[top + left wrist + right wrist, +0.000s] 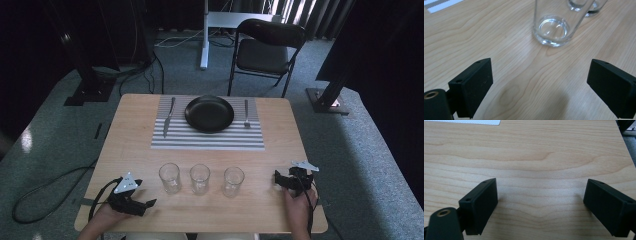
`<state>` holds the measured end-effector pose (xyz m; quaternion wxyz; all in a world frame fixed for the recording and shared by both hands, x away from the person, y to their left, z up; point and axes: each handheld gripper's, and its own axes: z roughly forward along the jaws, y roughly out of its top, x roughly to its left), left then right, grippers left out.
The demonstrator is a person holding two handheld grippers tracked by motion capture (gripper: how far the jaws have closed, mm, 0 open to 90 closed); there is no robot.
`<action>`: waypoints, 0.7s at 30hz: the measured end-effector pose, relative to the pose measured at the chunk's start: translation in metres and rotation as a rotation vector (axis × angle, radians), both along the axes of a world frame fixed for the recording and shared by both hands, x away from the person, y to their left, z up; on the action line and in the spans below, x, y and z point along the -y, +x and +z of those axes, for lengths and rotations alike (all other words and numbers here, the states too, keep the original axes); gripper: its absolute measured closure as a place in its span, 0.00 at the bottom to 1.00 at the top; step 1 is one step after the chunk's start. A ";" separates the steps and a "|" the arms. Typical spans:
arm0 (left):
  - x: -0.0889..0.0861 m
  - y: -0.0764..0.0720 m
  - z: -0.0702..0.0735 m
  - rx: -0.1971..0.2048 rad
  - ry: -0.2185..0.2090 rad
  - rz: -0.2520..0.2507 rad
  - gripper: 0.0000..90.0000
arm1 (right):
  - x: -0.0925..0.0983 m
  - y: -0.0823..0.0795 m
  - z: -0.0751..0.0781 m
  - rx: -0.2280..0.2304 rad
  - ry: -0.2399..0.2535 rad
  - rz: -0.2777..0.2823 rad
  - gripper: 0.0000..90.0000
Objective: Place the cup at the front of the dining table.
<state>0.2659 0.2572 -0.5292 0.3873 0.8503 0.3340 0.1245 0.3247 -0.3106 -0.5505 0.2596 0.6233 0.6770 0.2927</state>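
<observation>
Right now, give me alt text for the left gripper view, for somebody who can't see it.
The left gripper hangs low over a light wooden table, its two black jaws wide apart with nothing between them. Just ahead stands an empty clear glass, and the bases of two more glasses show behind it at the top edge.
</observation>
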 end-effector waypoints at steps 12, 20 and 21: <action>0.014 0.005 0.006 0.008 -0.041 -0.046 0.08 | 0.000 0.000 0.000 0.000 0.000 0.000 0.13; 0.025 0.011 0.009 0.022 -0.066 -0.070 0.08 | 0.000 0.000 0.000 0.000 0.000 0.000 0.13; 0.026 0.012 0.009 0.028 -0.067 -0.068 0.08 | 0.000 0.000 0.000 0.000 0.000 0.000 0.13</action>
